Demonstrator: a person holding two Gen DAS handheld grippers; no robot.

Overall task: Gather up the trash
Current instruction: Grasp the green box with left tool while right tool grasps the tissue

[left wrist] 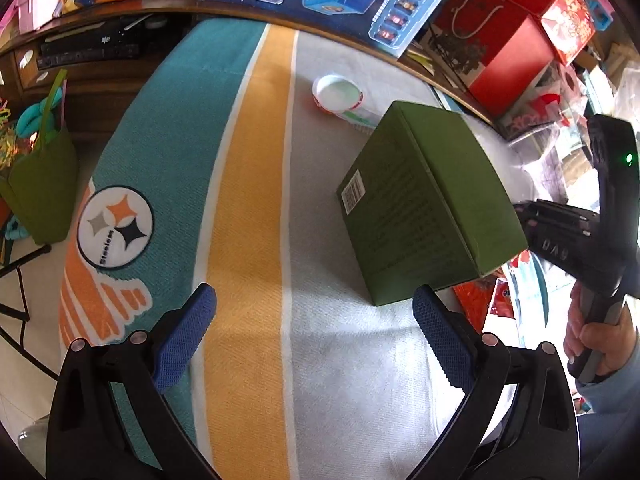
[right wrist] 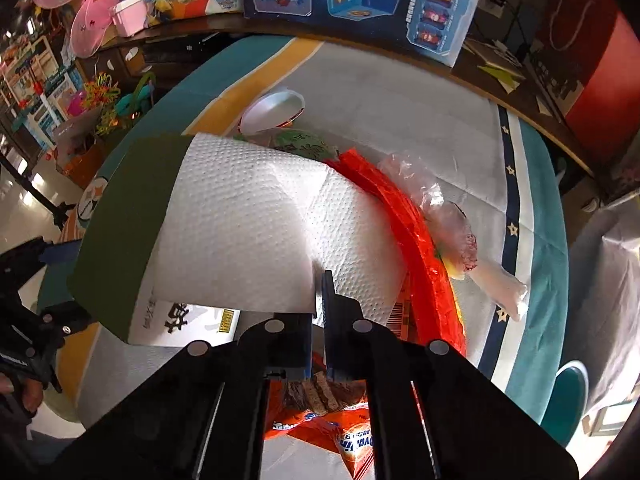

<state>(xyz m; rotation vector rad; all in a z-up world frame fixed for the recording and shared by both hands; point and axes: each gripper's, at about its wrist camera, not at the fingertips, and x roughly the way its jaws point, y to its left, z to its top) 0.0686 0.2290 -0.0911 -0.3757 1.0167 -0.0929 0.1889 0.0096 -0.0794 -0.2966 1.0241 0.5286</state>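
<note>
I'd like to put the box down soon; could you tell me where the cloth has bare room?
Free: the yellow stripe and the white cloth between the open left gripper and the green box. Crowded: behind the box, with the cup, red wrapper and clear bag.

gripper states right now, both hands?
Left gripper: open, nothing between its blue pads.
Right gripper: shut on the edge of the paper towel lying over the green box.
</note>
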